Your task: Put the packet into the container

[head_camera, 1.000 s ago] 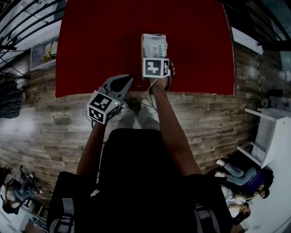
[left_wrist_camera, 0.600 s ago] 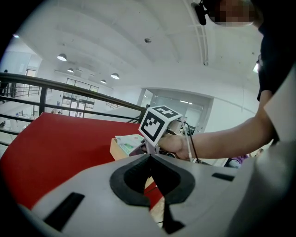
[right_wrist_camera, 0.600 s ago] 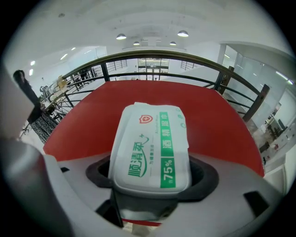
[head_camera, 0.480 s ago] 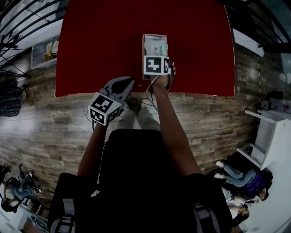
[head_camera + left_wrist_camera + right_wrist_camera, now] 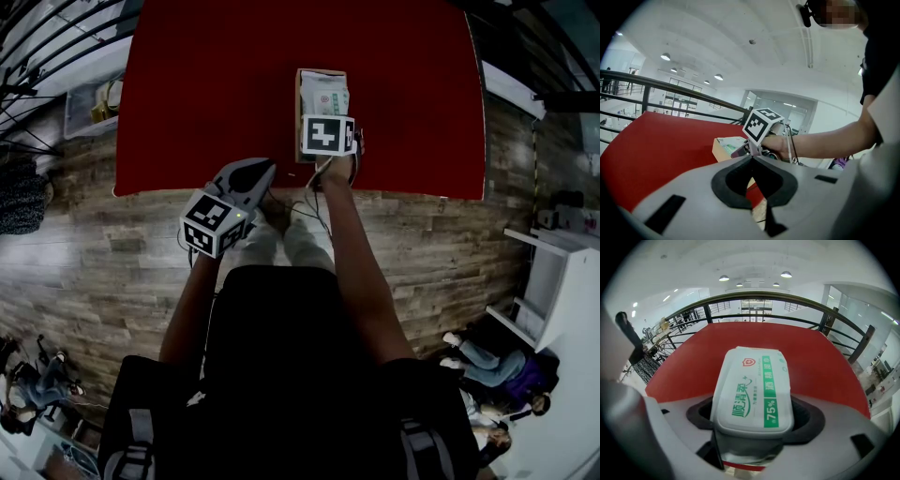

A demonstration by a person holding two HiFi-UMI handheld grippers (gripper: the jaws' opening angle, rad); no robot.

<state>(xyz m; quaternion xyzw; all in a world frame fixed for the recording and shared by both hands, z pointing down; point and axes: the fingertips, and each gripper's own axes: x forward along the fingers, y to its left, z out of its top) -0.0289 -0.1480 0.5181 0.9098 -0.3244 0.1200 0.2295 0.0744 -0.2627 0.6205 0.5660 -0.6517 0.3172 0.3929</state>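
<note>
Unmoved since earlier: white-green wipes packet [image 5: 754, 380] pinched in right gripper [image 5: 753, 417], down in brown cardboard box [image 5: 720, 151]; left gripper [image 5: 752, 159] pressed together, empty. Release due.

Looks like an open indoor hall or mezzanine in an office/lab building, not a home. Evidence: high white ceiling with recessed lights [image 5: 786, 274], black metal railing [image 5: 645, 98], wood-plank floor [image 5: 450, 253], red table [image 5: 206, 94], people sitting [image 5: 511, 366] at the floor's edge.
</note>
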